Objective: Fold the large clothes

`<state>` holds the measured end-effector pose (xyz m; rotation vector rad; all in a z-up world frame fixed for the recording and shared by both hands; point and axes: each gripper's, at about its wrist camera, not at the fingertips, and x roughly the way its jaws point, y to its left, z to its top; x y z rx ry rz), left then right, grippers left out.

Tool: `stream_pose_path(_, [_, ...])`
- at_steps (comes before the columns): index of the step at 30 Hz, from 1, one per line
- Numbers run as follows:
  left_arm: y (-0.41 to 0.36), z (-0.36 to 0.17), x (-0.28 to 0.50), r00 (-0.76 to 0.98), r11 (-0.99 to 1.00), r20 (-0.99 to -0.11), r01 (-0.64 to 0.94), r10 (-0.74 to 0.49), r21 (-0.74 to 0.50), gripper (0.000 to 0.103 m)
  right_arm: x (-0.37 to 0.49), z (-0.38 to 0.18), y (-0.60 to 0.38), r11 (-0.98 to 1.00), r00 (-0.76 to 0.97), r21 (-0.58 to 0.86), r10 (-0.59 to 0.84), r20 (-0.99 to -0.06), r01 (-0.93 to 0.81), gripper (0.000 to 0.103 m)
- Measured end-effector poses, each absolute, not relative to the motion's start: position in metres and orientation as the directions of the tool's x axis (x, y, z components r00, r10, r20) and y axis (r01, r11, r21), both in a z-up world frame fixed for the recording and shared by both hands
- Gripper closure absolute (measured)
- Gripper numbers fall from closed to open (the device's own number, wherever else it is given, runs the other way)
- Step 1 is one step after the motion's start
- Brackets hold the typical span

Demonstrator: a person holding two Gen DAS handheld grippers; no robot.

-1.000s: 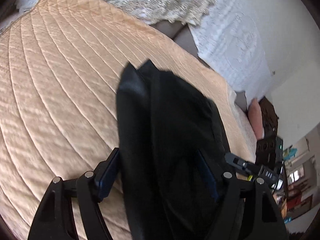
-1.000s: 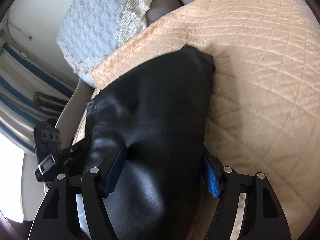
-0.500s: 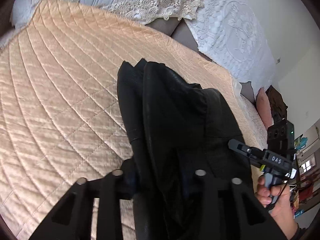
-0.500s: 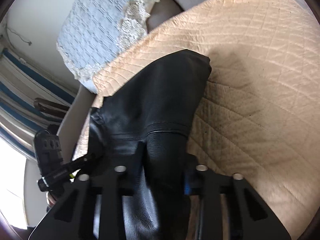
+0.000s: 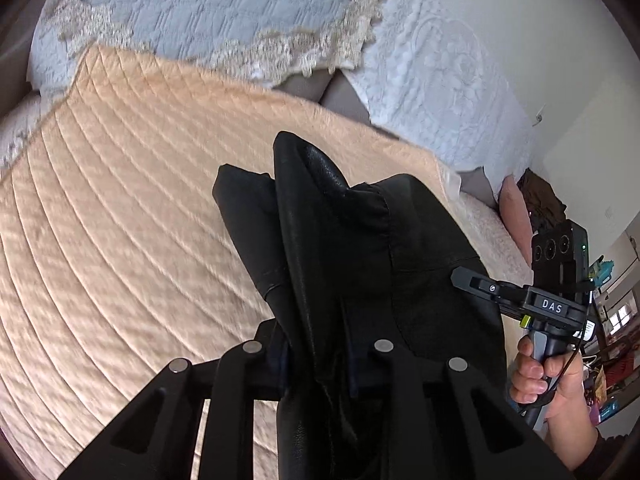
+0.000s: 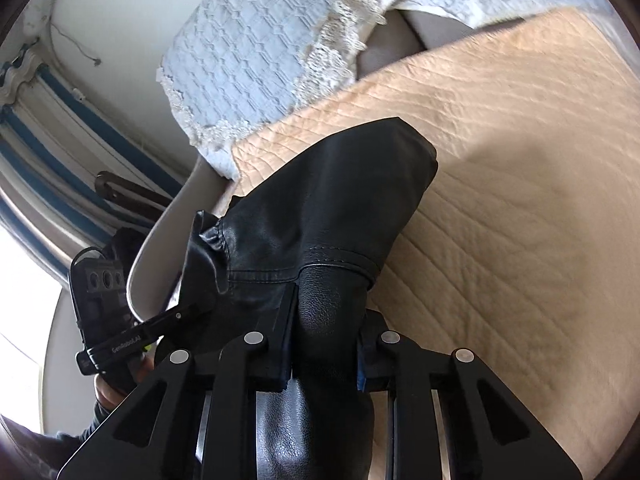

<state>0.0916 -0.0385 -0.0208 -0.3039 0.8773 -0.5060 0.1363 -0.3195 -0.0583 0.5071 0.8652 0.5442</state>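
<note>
A lace-edged white cover (image 5: 224,8) is lying beyond the peach quilt (image 5: 120,208), the black leather garment (image 5: 344,240) blocking both views. The left gripper (image 5: 320,360) and right gripper (image 6: 324,344) are each pinching it tight. Only the right wrist view is showing a striped curtain (image 6: 48,128).

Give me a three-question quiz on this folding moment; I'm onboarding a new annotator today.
1. True or false: both the left gripper and the right gripper have their jaws shut on the black garment.
2. What does the garment hang over? A. peach quilt B. wooden table C. tiled floor
3. Fill in: the pale blue cover has a ____ edge.

Key: 1 true; 2 A; 3 lace.
</note>
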Motion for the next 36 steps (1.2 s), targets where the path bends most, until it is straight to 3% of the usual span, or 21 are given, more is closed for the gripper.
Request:
stream_pose_path(15, [0.012, 0.002, 0.229, 0.63, 0.863, -0.594, 0.303, -0.5, -0.405, 0.082, 0.286, -0.037, -0.275, 0.745, 0.567, 0.587, 0.645, -0.513, -0.317, 0.079])
stream_pose_path(20, [0.027, -0.035, 0.28, 0.623, 0.867, -0.611, 0.27, -0.49, -0.42, 0.081, 0.336, -0.072, -0.263, 0.758, 0.555, 0.591, 0.628, -0.546, -0.275, 0.076])
stream_pose_path(22, [0.033, -0.063, 0.299, 0.597, 0.884, -0.66, 0.219, -0.456, -0.413, 0.077, 0.35, -0.098, -0.263, 0.797, 0.537, 0.57, 0.576, -0.616, -0.201, 0.071])
stream_pose_path(23, [0.037, -0.076, 0.304, 0.584, 0.887, -0.677, 0.193, -0.448, -0.42, 0.072, 0.352, -0.104, -0.264, 0.798, 0.534, 0.573, 0.572, -0.622, -0.188, 0.064])
stream_pose_path(26, [0.05, -0.087, 0.303, 0.584, 0.856, -0.648, 0.178, -0.489, -0.485, 0.069, 0.351, -0.109, -0.273, 0.776, 0.528, 0.606, 0.592, -0.609, -0.171, 0.062])
stream_pose_path(31, [0.059, -0.061, 0.267, 0.646, 0.885, -0.631, 0.162, -0.429, -0.436, 0.072, 0.32, -0.078, -0.275, 0.814, 0.57, 0.535, 0.556, -0.604, -0.228, 0.062])
stream_pose_path(36, [0.043, -0.027, 0.212, 0.708, 0.878, -0.542, 0.251, -0.453, -0.407, 0.072, 0.276, -0.061, -0.254, 0.828, 0.583, 0.462, 0.555, -0.594, -0.318, 0.062])
